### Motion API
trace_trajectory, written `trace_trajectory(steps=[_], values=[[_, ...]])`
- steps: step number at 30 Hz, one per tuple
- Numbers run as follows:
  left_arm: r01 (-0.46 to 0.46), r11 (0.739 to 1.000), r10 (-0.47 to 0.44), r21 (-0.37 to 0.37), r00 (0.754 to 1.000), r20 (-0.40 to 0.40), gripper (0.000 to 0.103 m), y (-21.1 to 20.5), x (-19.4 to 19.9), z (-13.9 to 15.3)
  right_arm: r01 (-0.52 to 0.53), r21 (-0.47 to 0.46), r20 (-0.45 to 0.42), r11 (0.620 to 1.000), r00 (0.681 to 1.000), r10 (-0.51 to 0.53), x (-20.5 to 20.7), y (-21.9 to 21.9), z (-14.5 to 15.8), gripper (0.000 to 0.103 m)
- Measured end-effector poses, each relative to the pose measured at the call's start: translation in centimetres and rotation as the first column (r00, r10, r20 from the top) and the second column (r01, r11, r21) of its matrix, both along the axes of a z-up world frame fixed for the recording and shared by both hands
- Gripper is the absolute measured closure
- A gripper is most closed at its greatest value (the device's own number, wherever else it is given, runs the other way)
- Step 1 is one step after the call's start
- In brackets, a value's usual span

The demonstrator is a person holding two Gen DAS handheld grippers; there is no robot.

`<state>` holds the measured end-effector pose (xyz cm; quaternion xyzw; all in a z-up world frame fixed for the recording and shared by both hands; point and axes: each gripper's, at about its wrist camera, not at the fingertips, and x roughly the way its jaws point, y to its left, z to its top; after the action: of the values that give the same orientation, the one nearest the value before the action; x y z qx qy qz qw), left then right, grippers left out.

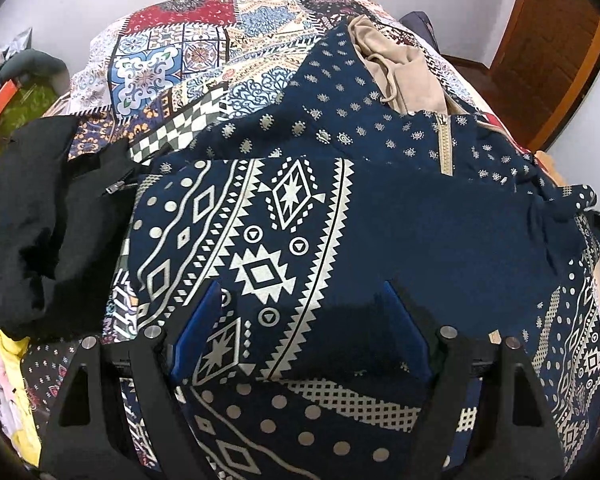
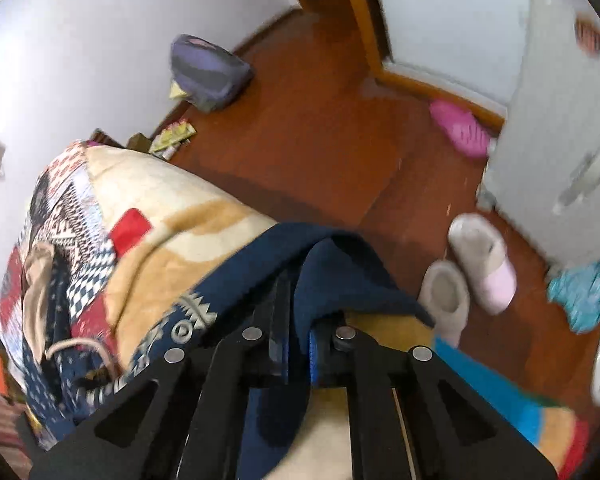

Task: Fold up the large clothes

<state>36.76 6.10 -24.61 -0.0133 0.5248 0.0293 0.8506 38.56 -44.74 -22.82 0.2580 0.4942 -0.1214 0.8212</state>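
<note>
The navy garment [image 1: 400, 220] is matt woven cloth with a flat, pale printed pattern and a metal-looking zip [image 1: 444, 140]. Beside it lies a black garment [image 1: 32, 216], soft and dull. The patchwork bedcover [image 1: 172, 56] is smooth printed cotton-like cloth; the blanket [image 2: 172, 200] looks fleecy. The left gripper [image 1: 304, 316] and right gripper [image 2: 296, 344] are matt black plastic with shiny metal pins (blue pads, smooth). The floor [image 2: 320, 128] is glossy reddish wood. The slippers [image 2: 464, 280] look plush.
</note>
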Motion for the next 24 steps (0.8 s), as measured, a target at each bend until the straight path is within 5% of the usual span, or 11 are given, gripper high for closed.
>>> trace_trajectory(steps=[8, 14, 20, 24], values=[[0.007, 1.000, -0.008, 0.004, 0.999, 0.053, 0.022, 0.0, -1.6, 2.4, -0.176, -0.047, 0.199, 0.983, 0.963, 0.182, -2.8, 3.8, 11.6, 0.097], [0.018, 1.000, -0.017, -0.003, 0.995, 0.099, 0.022, 0.3, -3.5, 4.5, -0.322, -0.103, 0.327, 0.941, 0.883, 0.338, -4.4, 11.0, 18.4, 0.097], [0.013, 1.000, -0.015, 0.020, 0.990, 0.137, 0.022, 1.6, -5.3, 6.2, -0.450, -0.143, 0.347, 0.881, 0.811, 0.471, -5.2, 19.2, 18.6, 0.097], [0.004, 1.000, -0.007, 0.020, 0.988, 0.154, 0.022, 2.6, -6.5, 6.9, -0.525, -0.096, 0.304, 0.846, 0.794, 0.527, -4.9, 24.0, 15.6, 0.097]])
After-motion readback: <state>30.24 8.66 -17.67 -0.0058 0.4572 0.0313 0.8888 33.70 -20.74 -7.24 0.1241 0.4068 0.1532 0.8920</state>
